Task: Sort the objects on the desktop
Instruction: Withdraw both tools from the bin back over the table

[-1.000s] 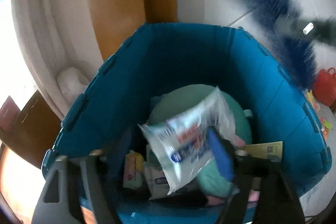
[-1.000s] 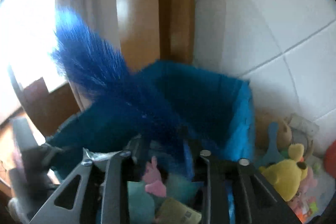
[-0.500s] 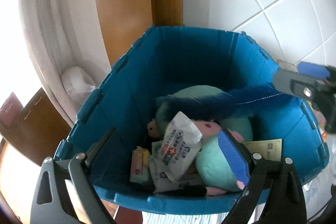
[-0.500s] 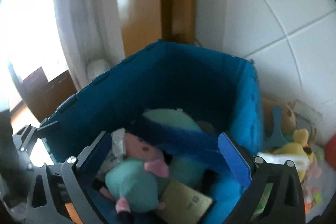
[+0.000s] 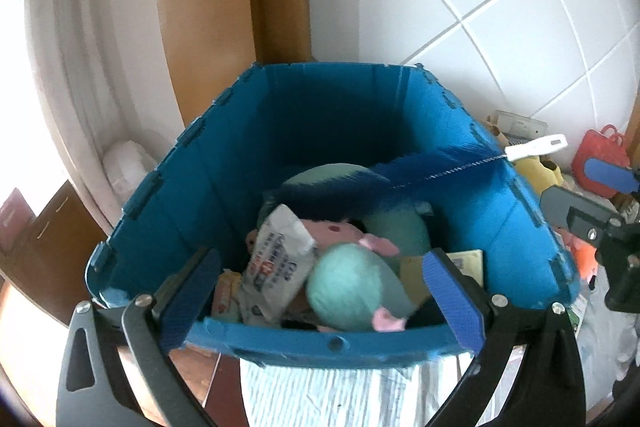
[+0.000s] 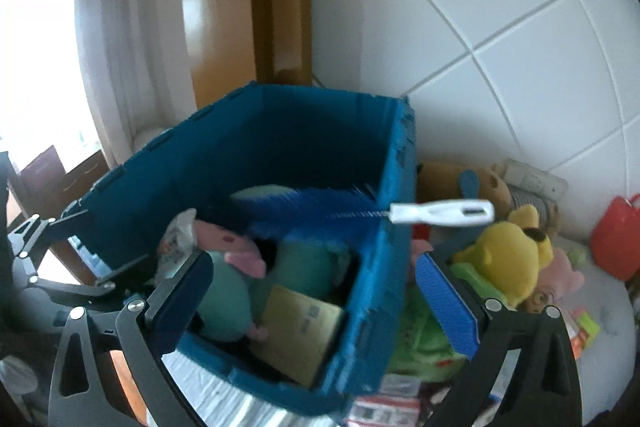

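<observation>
A blue folding crate (image 5: 152,227) (image 6: 224,163) stands ahead of both grippers. Inside lie a teal plush with pink ears (image 5: 348,287) (image 6: 224,303), a white wipes pack (image 5: 276,263) and a tan card (image 6: 304,331). A blue bristle brush (image 5: 360,183) (image 6: 320,203) rests across the crate, its white handle (image 5: 536,147) (image 6: 444,213) sticking out over the right wall. My left gripper (image 5: 320,303) is open at the near rim, holding nothing. My right gripper (image 6: 316,303) is open too, straddling the crate's right wall; it also shows at the right edge of the left wrist view (image 5: 588,203).
Right of the crate lies a heap of toys: a yellow plush (image 6: 508,259), a red bag (image 6: 620,243) (image 5: 600,163), a brown plush (image 6: 444,175). White tiled wall behind, wooden door frame (image 6: 280,7) and pale curtain (image 5: 80,67) at left. Striped cloth (image 5: 340,395) lies under the crate.
The wipes pack dropped from the left gripper into the crate. The right gripper let go of the blue brush, which now lies across the crate. Both grippers have drawn back.
</observation>
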### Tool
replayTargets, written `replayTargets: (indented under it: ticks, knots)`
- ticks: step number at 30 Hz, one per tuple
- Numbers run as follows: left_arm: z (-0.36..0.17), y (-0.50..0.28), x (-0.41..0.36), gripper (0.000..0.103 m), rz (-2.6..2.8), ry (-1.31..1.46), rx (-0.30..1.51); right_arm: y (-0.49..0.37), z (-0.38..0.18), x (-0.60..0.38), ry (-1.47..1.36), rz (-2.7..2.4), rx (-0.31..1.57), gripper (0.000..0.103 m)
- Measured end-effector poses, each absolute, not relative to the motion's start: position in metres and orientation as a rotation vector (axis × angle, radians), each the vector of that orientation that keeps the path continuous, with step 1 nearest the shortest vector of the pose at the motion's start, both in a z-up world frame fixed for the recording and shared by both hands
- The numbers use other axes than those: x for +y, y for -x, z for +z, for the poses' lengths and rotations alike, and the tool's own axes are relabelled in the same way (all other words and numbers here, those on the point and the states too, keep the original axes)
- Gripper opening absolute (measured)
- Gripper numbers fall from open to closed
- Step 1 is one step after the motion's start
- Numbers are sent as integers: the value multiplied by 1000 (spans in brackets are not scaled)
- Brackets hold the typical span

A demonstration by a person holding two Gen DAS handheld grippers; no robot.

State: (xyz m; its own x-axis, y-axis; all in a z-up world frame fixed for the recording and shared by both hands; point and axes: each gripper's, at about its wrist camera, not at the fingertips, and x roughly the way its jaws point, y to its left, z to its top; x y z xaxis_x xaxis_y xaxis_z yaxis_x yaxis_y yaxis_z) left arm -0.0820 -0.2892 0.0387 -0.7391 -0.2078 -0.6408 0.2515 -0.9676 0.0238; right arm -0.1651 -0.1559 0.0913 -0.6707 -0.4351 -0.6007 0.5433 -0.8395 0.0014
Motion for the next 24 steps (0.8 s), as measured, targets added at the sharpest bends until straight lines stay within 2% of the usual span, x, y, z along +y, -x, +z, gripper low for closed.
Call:
replayTargets:
  ticks: [13, 24]
  knots:
    - [37, 57, -204, 103, -2768, -1004, 53, 126, 83, -61, -800, -2544, 225, 103]
    - [32, 50, -125, 103, -2846, -1044, 4, 99, 64, 35, -908, -2640, 104, 103]
